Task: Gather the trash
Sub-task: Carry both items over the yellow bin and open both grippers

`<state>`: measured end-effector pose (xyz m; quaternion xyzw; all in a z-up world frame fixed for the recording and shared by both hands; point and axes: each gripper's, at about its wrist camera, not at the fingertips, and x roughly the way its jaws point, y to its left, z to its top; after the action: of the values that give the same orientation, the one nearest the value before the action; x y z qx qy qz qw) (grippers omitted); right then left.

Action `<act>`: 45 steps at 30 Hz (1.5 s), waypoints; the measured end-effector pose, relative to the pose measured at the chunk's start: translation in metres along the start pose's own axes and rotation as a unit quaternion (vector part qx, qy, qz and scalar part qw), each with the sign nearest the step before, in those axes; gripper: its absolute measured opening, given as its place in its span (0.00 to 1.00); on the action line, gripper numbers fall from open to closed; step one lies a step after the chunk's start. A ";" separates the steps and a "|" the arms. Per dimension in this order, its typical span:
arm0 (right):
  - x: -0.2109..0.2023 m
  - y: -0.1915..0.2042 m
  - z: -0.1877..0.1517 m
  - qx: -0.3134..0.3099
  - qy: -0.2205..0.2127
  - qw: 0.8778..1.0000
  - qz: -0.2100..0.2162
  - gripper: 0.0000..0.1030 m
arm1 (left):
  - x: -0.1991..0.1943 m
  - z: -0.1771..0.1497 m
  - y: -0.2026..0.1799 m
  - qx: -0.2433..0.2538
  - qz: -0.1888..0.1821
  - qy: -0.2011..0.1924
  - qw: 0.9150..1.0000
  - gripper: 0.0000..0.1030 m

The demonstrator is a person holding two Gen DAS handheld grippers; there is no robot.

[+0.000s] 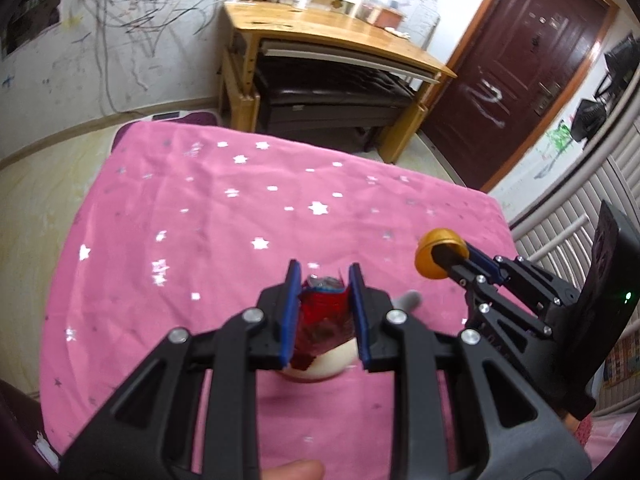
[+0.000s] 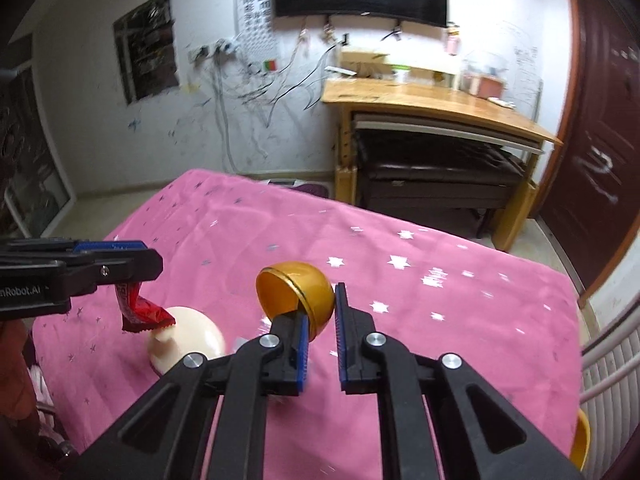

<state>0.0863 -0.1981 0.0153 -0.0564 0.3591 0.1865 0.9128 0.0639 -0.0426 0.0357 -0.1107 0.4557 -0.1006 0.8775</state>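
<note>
1. Gripping a crumpled red wrapper [image 1: 325,312] between its blue pads, the left gripper [image 1: 325,280] stands narrowly parted above a cream dome-shaped object [image 2: 188,338] on the pink star-patterned cloth [image 1: 200,208].
2. The right gripper [image 2: 322,312] clamps the rim of a gold half-shell [image 2: 296,292], one finger inside, one outside, held clear above the cloth.

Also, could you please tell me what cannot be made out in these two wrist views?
- Left wrist view: the cream dome is mostly hidden behind the left gripper and its red wrapper.
- Left wrist view: a grey thing is blurred, unidentifiable.
- Right wrist view: a yellow object is cut off by the right gripper and the picture's edge.
- Right wrist view: the wrapper's print is too blurred to read.
</note>
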 end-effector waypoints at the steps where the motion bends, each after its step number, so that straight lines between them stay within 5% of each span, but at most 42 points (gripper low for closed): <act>1: -0.008 -0.009 -0.003 0.010 -0.007 1.000 -0.004 0.05 | 0.000 0.000 -0.006 0.005 -0.001 0.000 1.000 0.22; 11: -0.078 -0.113 -0.057 0.106 -0.043 0.991 -0.061 0.05 | 0.018 -0.007 -0.098 0.073 -0.027 0.014 0.997 0.22; 23: -0.137 -0.240 -0.139 0.226 -0.067 0.962 -0.134 0.05 | 0.045 -0.029 -0.219 0.159 -0.087 0.048 0.982 0.22; 35: -0.147 -0.283 -0.164 0.264 -0.060 0.948 -0.168 0.05 | 0.073 -0.050 -0.282 0.210 -0.114 0.081 0.968 0.22; 45: -0.141 -0.306 -0.180 0.294 -0.029 0.941 -0.167 0.06 | 0.103 -0.055 -0.344 0.218 -0.174 0.099 0.955 0.26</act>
<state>-0.0063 -0.5661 -0.0314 0.1607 0.3563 -0.0804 0.9169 0.0510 -0.4054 0.0230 0.0163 0.4811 -0.3595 0.7994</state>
